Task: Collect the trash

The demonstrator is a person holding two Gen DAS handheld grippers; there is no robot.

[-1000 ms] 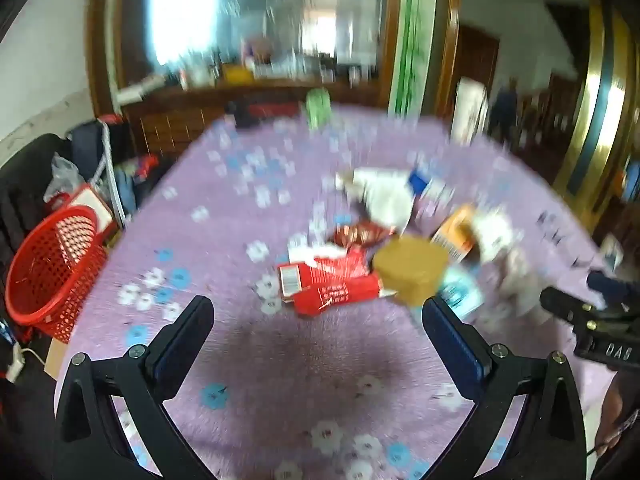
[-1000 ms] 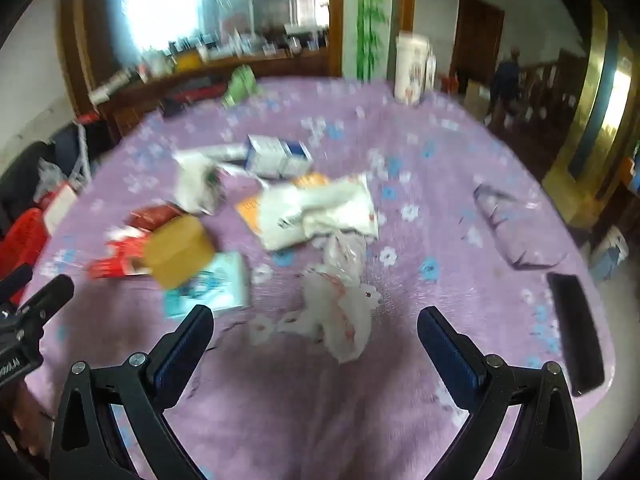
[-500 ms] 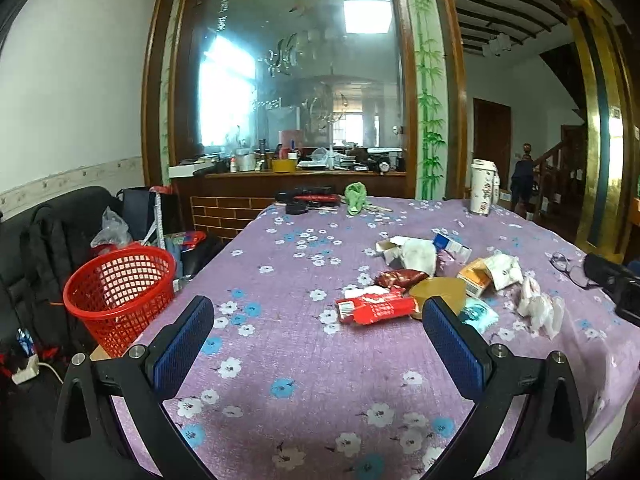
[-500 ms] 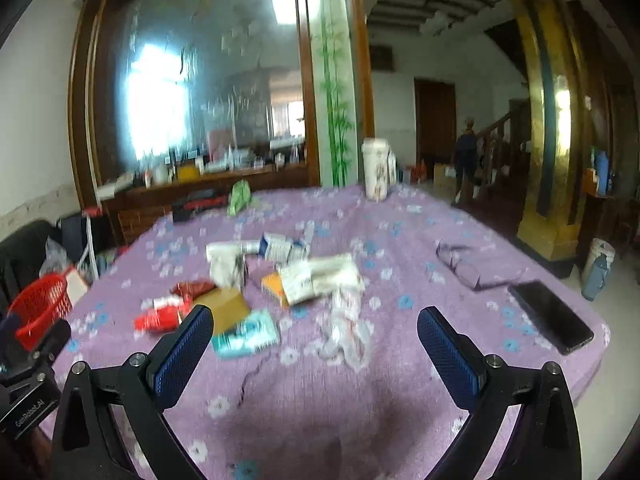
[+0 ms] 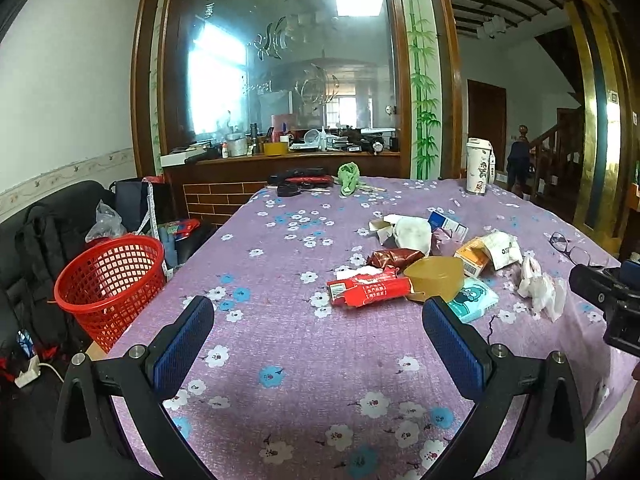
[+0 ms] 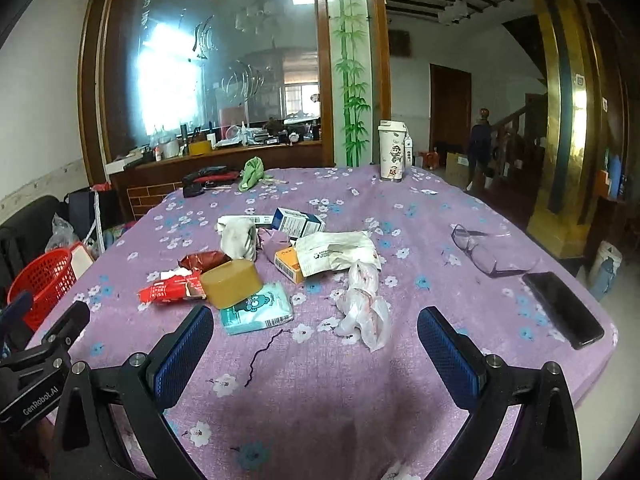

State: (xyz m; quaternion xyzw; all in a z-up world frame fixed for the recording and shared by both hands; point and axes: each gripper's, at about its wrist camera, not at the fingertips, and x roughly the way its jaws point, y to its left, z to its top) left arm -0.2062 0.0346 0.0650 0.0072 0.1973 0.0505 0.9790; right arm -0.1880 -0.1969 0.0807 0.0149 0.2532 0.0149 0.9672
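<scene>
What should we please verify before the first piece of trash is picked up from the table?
1. Left hand-held gripper open and holding nothing: ok.
2. Right hand-held gripper open and holding nothing: ok.
3. Red plastic mesh basket upright beside the table: ok.
4. Crumpled white plastic bag unobstructed ahead of the right one: ok.
5. Black phone and clear-framed glasses apart from the trash: ok.
</scene>
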